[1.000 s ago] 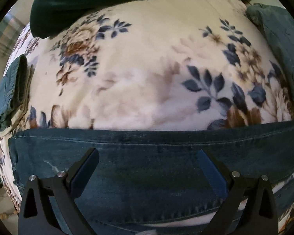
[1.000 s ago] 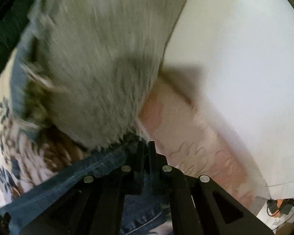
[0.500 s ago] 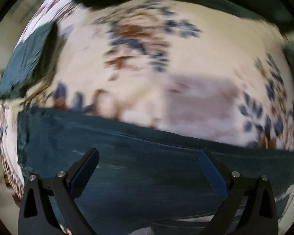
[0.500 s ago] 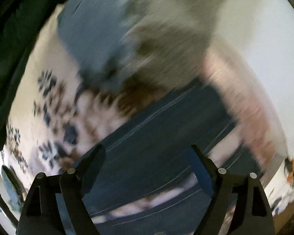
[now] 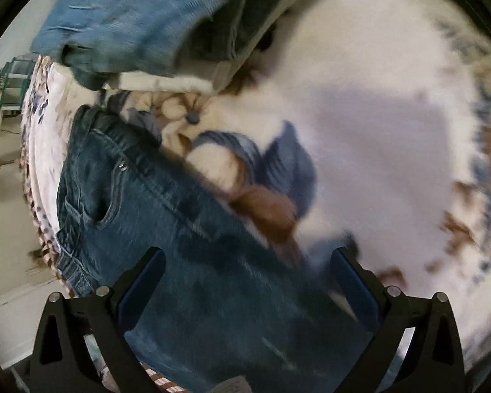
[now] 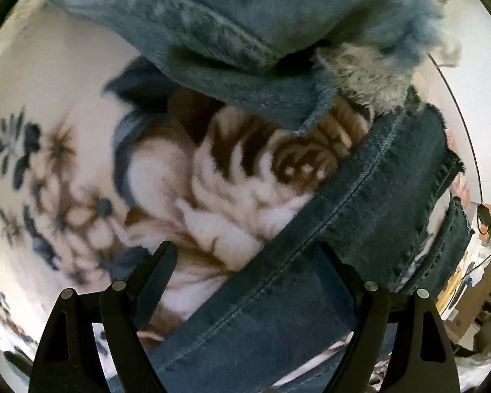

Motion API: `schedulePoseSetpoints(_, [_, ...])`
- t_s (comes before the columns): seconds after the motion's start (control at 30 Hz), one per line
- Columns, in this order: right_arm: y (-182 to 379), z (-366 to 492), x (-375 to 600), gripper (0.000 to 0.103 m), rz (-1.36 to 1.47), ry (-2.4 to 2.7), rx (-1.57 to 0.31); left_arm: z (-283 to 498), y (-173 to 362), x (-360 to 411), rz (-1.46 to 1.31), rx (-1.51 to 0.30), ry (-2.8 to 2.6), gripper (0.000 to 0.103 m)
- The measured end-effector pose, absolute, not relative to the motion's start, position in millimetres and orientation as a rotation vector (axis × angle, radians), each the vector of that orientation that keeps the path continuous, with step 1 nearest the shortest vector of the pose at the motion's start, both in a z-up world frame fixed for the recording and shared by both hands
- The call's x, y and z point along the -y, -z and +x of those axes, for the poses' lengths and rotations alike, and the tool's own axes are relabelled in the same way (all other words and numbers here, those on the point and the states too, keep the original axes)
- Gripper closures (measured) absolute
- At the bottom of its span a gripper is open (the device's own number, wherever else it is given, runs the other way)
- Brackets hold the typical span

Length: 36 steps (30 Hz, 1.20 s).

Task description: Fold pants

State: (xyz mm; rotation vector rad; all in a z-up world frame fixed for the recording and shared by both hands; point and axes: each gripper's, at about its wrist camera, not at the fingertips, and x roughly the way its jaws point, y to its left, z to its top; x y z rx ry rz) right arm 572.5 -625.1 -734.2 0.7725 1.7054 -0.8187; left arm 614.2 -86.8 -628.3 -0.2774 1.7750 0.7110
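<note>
Denim, dark blue, fills the lower part of both wrist views: the pants lie spread on a floral blanket, cream with navy leaves and brown blooms. In the left wrist view we're over the waist end, with a front pocket opening, a rivet and the waistband at the left, right by the blanket's edge, and the cloth running down toward the camera. The left hand-held gripper is spread wide, fingers well apart, one over the denim and the other over the blanket just beside the pants' edge, gripping nothing. The picture is smeared with motion blur, so I can't tell whether the fingertips touch the fabric.

Up at the top left sits a stack of folded jeans in a lighter, washed blue, with pale cloth under it, close beyond the waistband.

Over to the right wrist view: here's the leg end of the pants, a seamed band crossing diagonally up to the right, with frayed raw hems at its far end. The right hand-held gripper is also wide open and holding nothing; its right finger stands over the denim, its left finger over the blanket. Lighter blue denim with a fuzzy grey fringe looms across the top, partly overhanging the blanket. Room clutter and cables show at the far right edge.
</note>
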Motion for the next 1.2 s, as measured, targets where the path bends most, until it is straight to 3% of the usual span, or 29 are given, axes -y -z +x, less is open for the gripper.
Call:
schedulePoseSetpoints(0.17, [738.3,571.5,634.2,0.015,0.780,0.812,-1.697,619.5,652.1,86.9,-0.239,-1.801,-0.722,0.000])
schedulePoseSetpoints(0.2, [735.0,568.0,638.5,0.015,0.784,0.815,-1.691,617.4,651.4,86.7,-0.242,-1.784,-0.710,0.005])
schedulePoseSetpoints(0.27, [724.9,549.3,650.9,0.016,0.803,0.823,-1.676,604.4,646.5,86.3,-0.267,-1.749,-0.663,0.028])
schedulePoseSetpoints(0.33, [722.8,544.5,653.2,0.022,0.811,0.829,-1.656,597.6,641.5,84.8,-0.266,-1.704,-0.597,0.060])
schedulePoseSetpoints(0.37, [722.1,542.5,653.1,0.026,0.807,0.831,-1.651,594.3,639.9,83.5,-0.262,-1.690,-0.581,0.065])
schedulePoseSetpoints(0.43, [719.2,538.3,653.0,0.051,0.791,0.835,-1.644,584.4,634.1,78.9,-0.267,-1.640,-0.541,0.080])
schedulePoseSetpoints(0.53, [709.8,518.9,650.5,0.090,0.791,0.825,-1.620,559.1,623.6,61.2,-0.360,-1.555,-0.464,0.092])
schedulePoseSetpoints(0.8, [638.8,457.8,633.1,0.096,0.738,0.708,-1.480,490.8,577.3,17.4,-0.549,-1.367,-0.339,0.096])
schedulePoseSetpoints(0.93, [595.5,381.8,627.6,0.097,0.711,0.702,-1.405,441.5,528.2,52.3,-0.588,-1.302,-0.266,0.098])
schedulePoseSetpoints(1.1, [600.5,304.8,626.0,0.097,0.684,0.743,-1.421,335.8,511.4,61.9,-0.687,-1.301,-0.250,0.097])
schedulePoseSetpoints(1.2, [629.5,270.3,629.7,0.097,0.685,0.747,-1.445,281.2,529.8,56.8,-0.712,-1.358,-0.275,0.097])
